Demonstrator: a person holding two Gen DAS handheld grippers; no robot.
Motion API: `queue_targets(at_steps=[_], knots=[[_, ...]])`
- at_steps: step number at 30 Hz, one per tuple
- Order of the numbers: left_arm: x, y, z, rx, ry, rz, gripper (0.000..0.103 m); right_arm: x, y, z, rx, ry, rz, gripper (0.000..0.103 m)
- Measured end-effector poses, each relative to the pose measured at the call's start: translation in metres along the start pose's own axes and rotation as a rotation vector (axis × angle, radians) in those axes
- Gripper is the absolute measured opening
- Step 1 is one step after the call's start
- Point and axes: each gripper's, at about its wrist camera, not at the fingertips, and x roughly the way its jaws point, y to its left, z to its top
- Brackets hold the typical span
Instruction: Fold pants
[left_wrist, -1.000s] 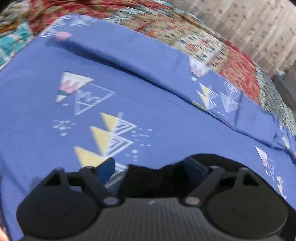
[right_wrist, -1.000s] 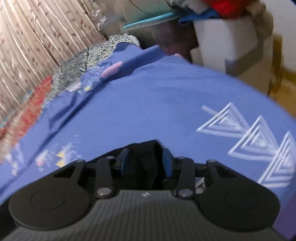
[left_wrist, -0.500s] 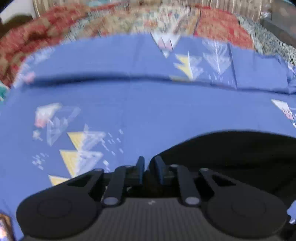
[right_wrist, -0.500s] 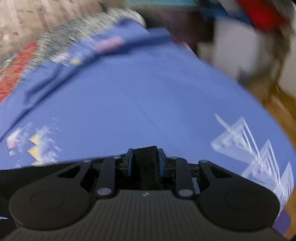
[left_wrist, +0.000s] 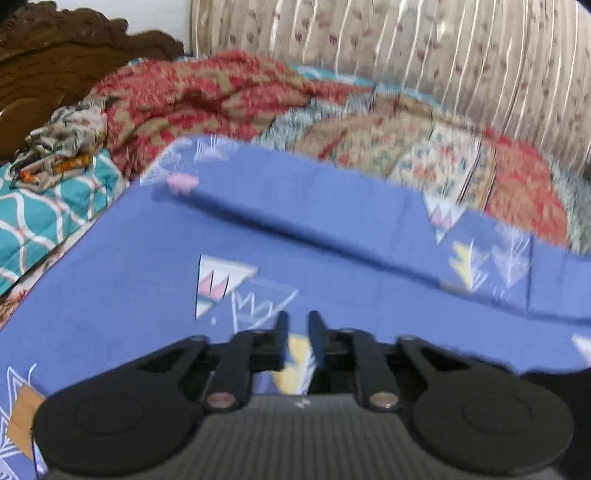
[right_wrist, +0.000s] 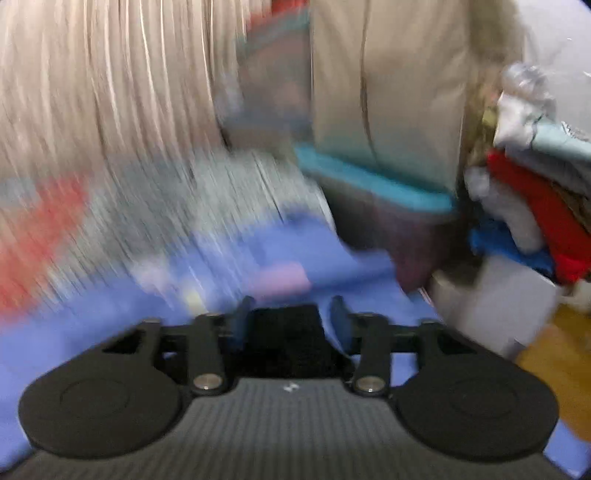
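Black cloth, the pants (right_wrist: 286, 332), sits between the right tongs (right_wrist: 291, 317), whose fingers stand a little apart with the fabric filling the gap; whether they pinch it firmly I cannot tell, since this view is badly blurred. A second ago those fingers were closer together on the cloth, and the camera faced down at the bed; now it looks up toward a curtain and piled laundry.

Nearest in the left view, the left tongs (left_wrist: 297, 332) are almost closed with only a narrow slit, and nothing lies between them: blue sheet (left_wrist: 332, 258) shows through. Half a second ago black cloth filled the foreground there; now only a dark strip (left_wrist: 554, 373) remains at the lower right edge. The left side has seemingly let go, so a fold has probably just been laid down.

Farther off, a ridge crosses the sheet, then a red patterned quilt (left_wrist: 221, 96) lies toward the bed's far edge.
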Motion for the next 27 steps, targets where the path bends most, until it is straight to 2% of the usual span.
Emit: queue_targets(at_steps=[1,2,3,5,7,9,10,11,12,13,14,15,19,20,21,24,25,27], knots=[[0.003,0.000,-0.004,0.020,0.011,0.000,0.019,0.005,0.005,-0.012,-0.012,0.022,-0.021,0.055],[0.007,0.001,-0.007,0.035,0.026,-0.007,0.020,0.002,0.006,-0.022,0.001,0.023,0.001,0.055],[0.011,0.000,-0.009,0.041,0.043,-0.015,0.023,-0.002,0.006,-0.034,0.022,0.026,0.058,0.055],[0.021,0.001,-0.011,0.045,0.079,-0.039,0.040,-0.015,0.009,-0.055,0.039,0.048,0.135,0.055],[0.031,-0.003,-0.015,0.056,0.100,-0.067,0.052,-0.031,0.010,-0.077,0.042,0.075,0.208,0.055],[0.043,-0.013,-0.017,0.100,0.119,-0.095,0.069,-0.046,0.014,-0.095,0.035,0.102,0.269,0.056],[0.050,-0.018,-0.019,0.124,0.137,-0.113,0.093,-0.054,0.016,-0.104,0.026,0.114,0.292,0.056],[0.061,-0.024,-0.022,0.157,0.163,-0.137,0.102,-0.060,0.019,-0.110,0.013,0.125,0.306,0.056],[0.069,-0.031,-0.026,0.188,0.178,-0.143,0.099,-0.065,0.024,-0.114,-0.004,0.134,0.315,0.057],[0.077,-0.038,-0.031,0.223,0.192,-0.128,0.086,-0.070,0.030,-0.116,-0.023,0.142,0.319,0.057],[0.084,-0.044,-0.037,0.255,0.205,-0.116,0.061,-0.073,0.038,-0.119,-0.042,0.151,0.315,0.058],[0.088,-0.051,-0.042,0.282,0.200,-0.107,0.058,-0.073,0.042,-0.119,-0.061,0.156,0.312,0.058],[0.063,-0.062,-0.041,0.354,0.049,-0.008,0.022,-0.061,0.042,-0.103,-0.039,0.139,0.278,0.057],[0.057,-0.053,-0.036,0.327,0.010,0.005,0.017,-0.055,0.035,-0.102,-0.023,0.125,0.265,0.057],[0.055,-0.042,-0.029,0.280,-0.006,0.021,0.016,-0.050,0.029,-0.094,-0.003,0.102,0.238,0.057],[0.054,-0.017,-0.021,0.148,0.007,0.039,0.015,-0.029,0.000,-0.068,0.126,0.052,0.146,0.057],[0.052,-0.017,-0.023,0.148,0.009,0.022,0.016,-0.020,-0.010,-0.060,0.188,0.059,0.125,0.057],[0.049,-0.028,-0.031,0.207,-0.012,0.038,0.017,0.001,-0.024,-0.048,0.297,0.123,0.109,0.057]])
